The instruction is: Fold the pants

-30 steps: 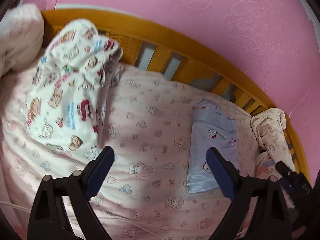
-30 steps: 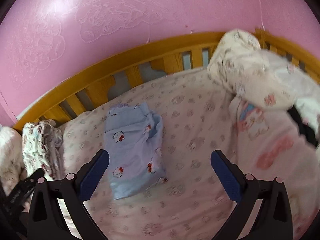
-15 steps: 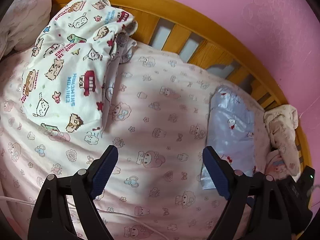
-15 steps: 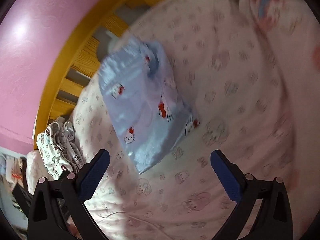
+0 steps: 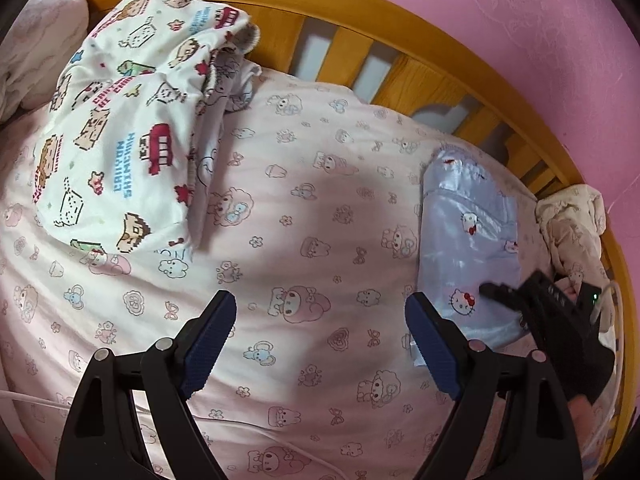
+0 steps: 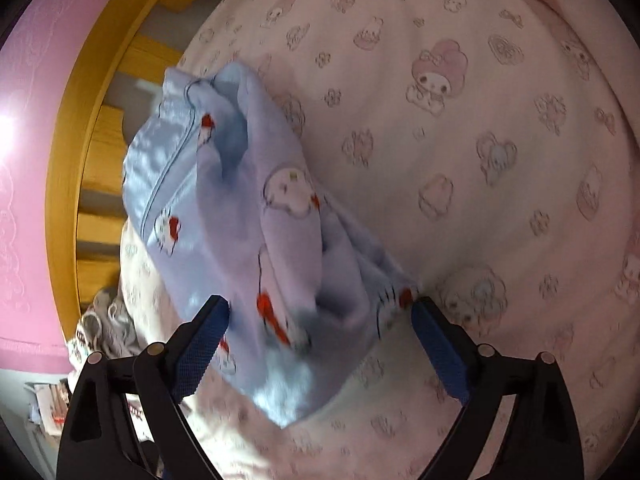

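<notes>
Light blue pants with a cat print (image 5: 468,240) lie folded on the pink printed sheet (image 5: 304,184), near the wooden rail. In the right wrist view the blue pants (image 6: 224,208) fill the middle. My right gripper (image 6: 320,320) points down over their near end, its jaws closing, with the fabric lying between the blue pads (image 6: 436,344); I see no squeeze on it. My left gripper (image 5: 320,340) hangs open over bare sheet to the left of the pants, nothing between its fingers. A white cartoon-print garment (image 5: 120,140) lies heaped at the far left.
A wooden slatted bed rail (image 5: 400,12) runs along the pink wall behind. A cream garment (image 5: 572,220) is bunched in the right corner, and a pale pillow (image 5: 40,40) sits at the top left. A white cable (image 5: 280,440) crosses the near sheet.
My right gripper has dropped and rolled towards the blue pants, which now lie between its fingers. The left gripper has sunk a little closer to the sheet.
</notes>
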Motion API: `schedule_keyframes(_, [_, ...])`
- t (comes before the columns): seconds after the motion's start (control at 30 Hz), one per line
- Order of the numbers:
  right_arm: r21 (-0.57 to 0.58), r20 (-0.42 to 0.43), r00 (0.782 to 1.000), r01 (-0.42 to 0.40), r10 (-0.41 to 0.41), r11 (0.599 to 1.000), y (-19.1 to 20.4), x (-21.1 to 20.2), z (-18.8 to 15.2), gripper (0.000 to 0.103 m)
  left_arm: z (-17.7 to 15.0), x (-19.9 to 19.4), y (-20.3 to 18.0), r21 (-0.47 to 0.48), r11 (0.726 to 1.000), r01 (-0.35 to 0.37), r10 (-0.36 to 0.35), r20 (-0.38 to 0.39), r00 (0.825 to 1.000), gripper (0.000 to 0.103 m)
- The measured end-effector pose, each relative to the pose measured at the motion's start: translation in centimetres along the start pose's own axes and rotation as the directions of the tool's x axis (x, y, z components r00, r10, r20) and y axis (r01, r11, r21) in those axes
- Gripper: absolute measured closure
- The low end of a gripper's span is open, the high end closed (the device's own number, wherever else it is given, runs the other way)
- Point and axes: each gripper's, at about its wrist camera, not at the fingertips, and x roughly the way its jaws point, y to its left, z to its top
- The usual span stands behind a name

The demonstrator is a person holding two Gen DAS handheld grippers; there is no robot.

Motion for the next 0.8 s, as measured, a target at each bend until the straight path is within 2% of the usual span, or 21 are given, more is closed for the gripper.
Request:
schedule_keyframes(0.1, [0.028, 0.011, 1.0, -0.005, 0.005, 1.0, 0.1, -0.1, 0.3, 0.003, -0.2, -0.1, -0.4, 0.02, 1.0, -0.002, 0.002, 0.004, 1.0, 0.018])
schedule_keyframes(0.17, [-0.007, 0.036, 0.999, 0.029, -0.029, 1.0, 0.8, -0.3, 0.4, 0.008, -0.3, -0.2, -0.7, 0.026, 1.0, 0.001, -0.001, 0.003, 1.0, 0.018])
schedule_keyframes(0.23, [-0.052, 0.067, 0.994, 0.085, -0.081, 0.995, 1.3, -0.6, 0.3, 0.043, -0.4, 0.0, -0.9, 0.033, 0.999, 0.006, -0.006, -0.003, 1.0, 0.018])
schedule_keyframes(0.27, [-0.075, 0.068, 0.993, 0.105, -0.1, 0.992, 1.4, -0.6, 0.4, 0.051, -0.5, 0.1, -1.1, 0.038, 0.999, 0.01, -0.01, -0.009, 1.0, 0.018])
schedule_keyframes(0.3, [-0.08, 0.064, 0.993, 0.107, -0.102, 0.991, 1.4, -0.5, 0.5, 0.064, -0.6, 0.2, -1.3, 0.048, 0.999, 0.016, -0.015, -0.016, 1.0, 0.018])
schedule_keyframes(0.33, [-0.08, 0.055, 0.994, 0.103, -0.099, 0.991, 1.2, -0.6, 0.6, 0.084, -0.7, 0.3, -1.6, 0.063, 0.998, 0.024, -0.022, -0.026, 0.999, 0.018])
schedule_keyframes(0.37, [-0.079, 0.023, 0.999, 0.05, -0.048, 0.996, 1.0, -0.6, 0.9, 0.094, -0.7, 0.3, -1.9, 0.081, 0.996, 0.039, -0.036, -0.038, 0.999, 0.018])
schedule_keyframes(0.4, [-0.08, 0.003, 1.0, 0.03, -0.03, 0.996, 1.0, -0.8, 1.0, 0.097, -0.8, 0.3, -2.3, 0.096, 0.994, 0.058, -0.054, -0.047, 0.997, 0.018])
schedule_keyframes(0.5, [-0.121, 0.008, 0.999, 0.032, -0.031, 0.992, 1.3, -2.3, 0.8, 0.097, -1.0, 0.2, -3.0, 0.117, 0.987, 0.114, -0.106, -0.07, 0.992, 0.018])
schedule_keyframes(0.53, [-0.127, 0.006, 1.0, 0.03, -0.03, 0.991, 1.4, -2.6, 0.7, 0.097, -1.1, 0.6, -3.1, 0.112, 0.983, 0.144, -0.134, -0.094, 0.987, 0.018])
schedule_keyframes(0.6, [-0.127, -0.004, 1.0, 0.027, -0.027, 0.991, 1.5, -2.6, 0.6, 0.097, -1.2, 2.1, -3.2, 0.075, 0.972, 0.221, -0.207, -0.159, 0.965, 0.018])
schedule_keyframes(0.63, [-0.125, -0.008, 1.0, 0.027, -0.029, 0.992, 1.6, -2.5, 0.8, 0.097, -1.3, 3.2, -3.2, 0.047, 0.97, 0.237, -0.225, -0.184, 0.957, 0.018])
schedule_keyframes(0.73, [-0.101, -0.034, 0.999, 0.019, -0.023, 0.995, 1.2, -1.8, 1.1, 0.097, -1.6, 6.1, -4.1, 0.018, 0.967, 0.254, -0.243, -0.238, 0.94, 0.036])
schedule_keyframes(0.8, [-0.095, -0.047, 0.999, 0.008, -0.013, 0.995, 0.8, -1.4, 1.3, 0.097, -1.2, 7.1, -5.1, 0.04, 0.957, 0.286, -0.267, -0.25, 0.931, 0.042])
